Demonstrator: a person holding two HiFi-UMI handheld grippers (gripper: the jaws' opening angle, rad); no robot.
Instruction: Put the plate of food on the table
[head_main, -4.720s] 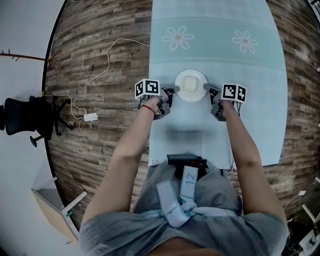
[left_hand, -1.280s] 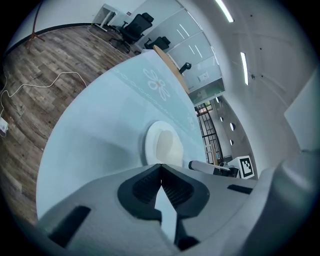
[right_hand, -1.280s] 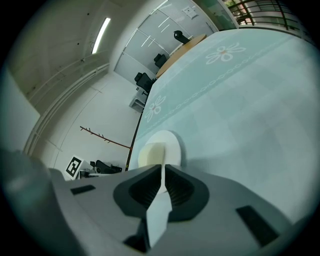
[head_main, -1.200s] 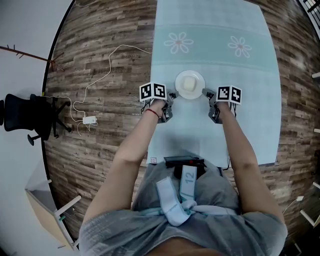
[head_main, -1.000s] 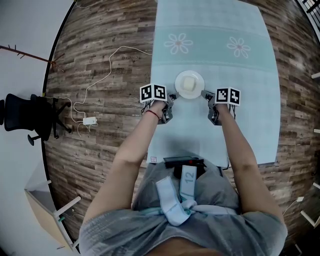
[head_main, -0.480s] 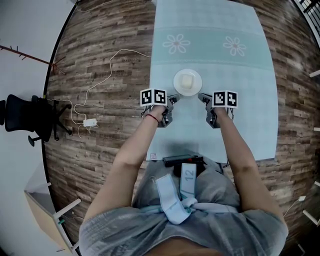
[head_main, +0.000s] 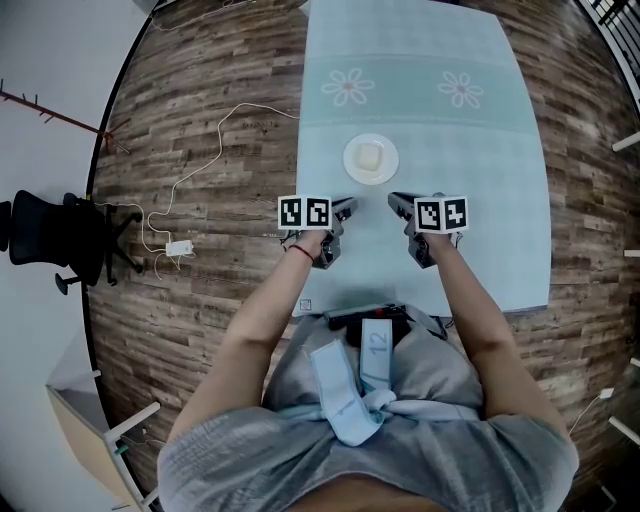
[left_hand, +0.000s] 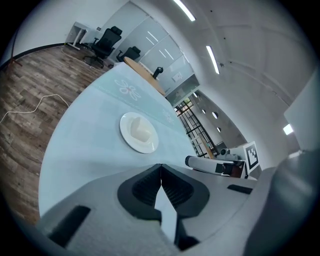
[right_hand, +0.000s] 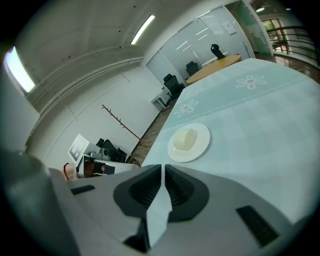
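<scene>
A white plate (head_main: 370, 158) with a pale block of food (head_main: 370, 156) rests on the light blue tablecloth (head_main: 480, 230). My left gripper (head_main: 348, 206) and right gripper (head_main: 394, 199) hover nearer to me than the plate, apart from it, both shut with nothing held. In the left gripper view the plate (left_hand: 139, 132) lies ahead of the closed jaws (left_hand: 160, 166), and the right gripper (left_hand: 215, 164) shows at the right. The right gripper view has the plate (right_hand: 189, 142) beyond its closed jaws (right_hand: 163, 167).
Two flower prints (head_main: 349, 87) mark the cloth beyond the plate. The table's left edge (head_main: 299, 200) borders wooden floor with a white cable and adapter (head_main: 180, 245). A black office chair (head_main: 60, 232) stands far left. A coat rack (right_hand: 122, 124) stands by the wall.
Both grippers held the plate's rim earlier; they have let go and drawn back toward me. The plate stays on the table.
</scene>
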